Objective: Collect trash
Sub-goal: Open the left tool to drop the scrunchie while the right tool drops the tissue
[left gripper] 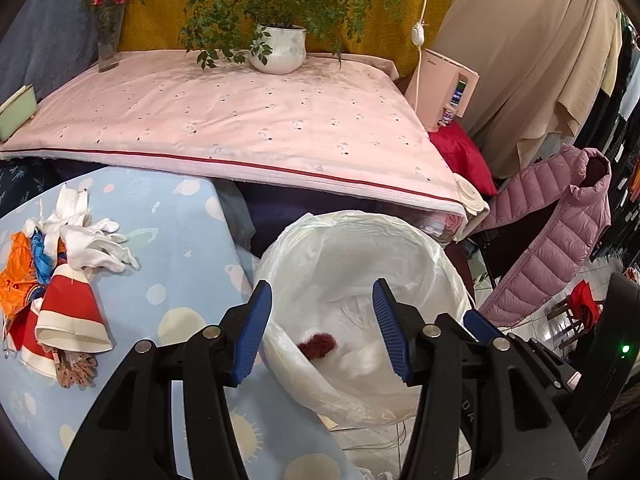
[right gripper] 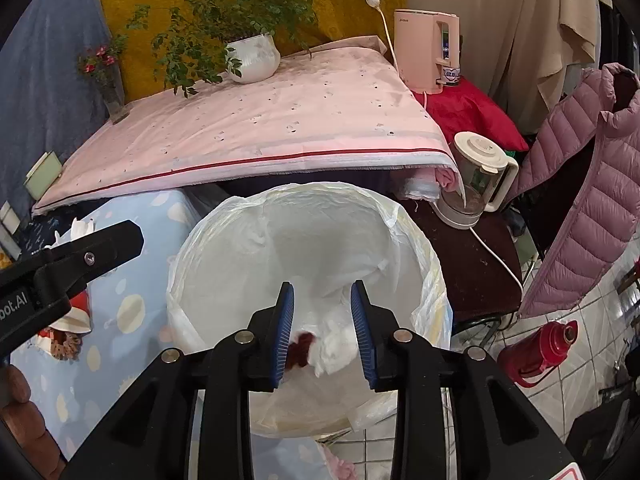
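Note:
A bin lined with a white plastic bag (left gripper: 404, 236) (right gripper: 224, 216) stands beside the blue-clothed table (left gripper: 180, 248). On its bottom lie a dark red scrap (left gripper: 318, 345) (right gripper: 301, 354) and crumpled white tissue (left gripper: 360, 358) (right gripper: 336, 354). My left gripper (left gripper: 322, 332) hovers over the bin's mouth, open and empty. My right gripper (right gripper: 323, 332) hangs over the bin too, jaws apart, pads touching nothing. On the blue cloth lies a heap: white gloves (left gripper: 92, 240), orange plastic (left gripper: 16, 280), a red-and-white paper cup (left gripper: 72, 316) and a brown piece (left gripper: 76, 370).
Behind the bin is a pink-clothed table (left gripper: 240, 120) with a potted plant (left gripper: 278, 48) and a flower vase (left gripper: 108, 40). A blender jug (right gripper: 476, 176), pink dispenser (right gripper: 424, 48), purple down jacket (right gripper: 592, 184) and red thermos (right gripper: 540, 348) crowd the right side above the tiled floor.

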Demonstrator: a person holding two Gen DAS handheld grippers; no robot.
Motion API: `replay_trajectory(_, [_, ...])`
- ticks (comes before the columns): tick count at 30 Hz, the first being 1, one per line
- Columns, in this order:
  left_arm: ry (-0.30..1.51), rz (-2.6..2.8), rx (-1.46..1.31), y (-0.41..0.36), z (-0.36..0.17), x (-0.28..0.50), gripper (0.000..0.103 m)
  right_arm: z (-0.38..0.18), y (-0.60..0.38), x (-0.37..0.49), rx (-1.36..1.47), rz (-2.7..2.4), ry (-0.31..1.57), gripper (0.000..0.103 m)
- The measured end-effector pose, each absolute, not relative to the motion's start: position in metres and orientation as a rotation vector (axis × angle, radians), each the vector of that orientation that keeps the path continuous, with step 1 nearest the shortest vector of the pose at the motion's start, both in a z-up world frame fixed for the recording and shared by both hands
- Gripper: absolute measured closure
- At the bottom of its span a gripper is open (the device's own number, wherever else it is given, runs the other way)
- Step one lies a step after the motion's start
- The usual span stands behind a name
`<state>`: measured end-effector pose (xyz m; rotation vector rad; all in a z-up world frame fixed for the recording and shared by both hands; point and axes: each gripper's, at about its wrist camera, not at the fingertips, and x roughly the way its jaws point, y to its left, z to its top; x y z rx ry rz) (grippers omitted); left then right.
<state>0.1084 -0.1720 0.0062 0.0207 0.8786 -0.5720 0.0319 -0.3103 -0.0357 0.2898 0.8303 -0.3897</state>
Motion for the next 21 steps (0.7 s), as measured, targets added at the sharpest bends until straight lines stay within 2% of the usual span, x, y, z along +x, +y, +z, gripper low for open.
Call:
replay_trajectory(10, [0.869, -0.507, 0.006, -0.142, 0.006, 0.109, 0.053, -0.025, -0.285, 0.037, 0.258, -0.349, 0.821, 0.071])
replay_trajectory(13, [0.865, -0.478, -0.005, -0.127, 0.005, 0.109, 0.047, -0.022, -0.277, 0.038, 0.249, -0.338, 0.816, 0.066])
replay_trajectory(21, [0.875, -0.379, -0.049, -0.077, 0.0, 0.113, 0.041, -0.019, -0.244, 0.045, 0.213, -0.273, 0.822, 0.066])
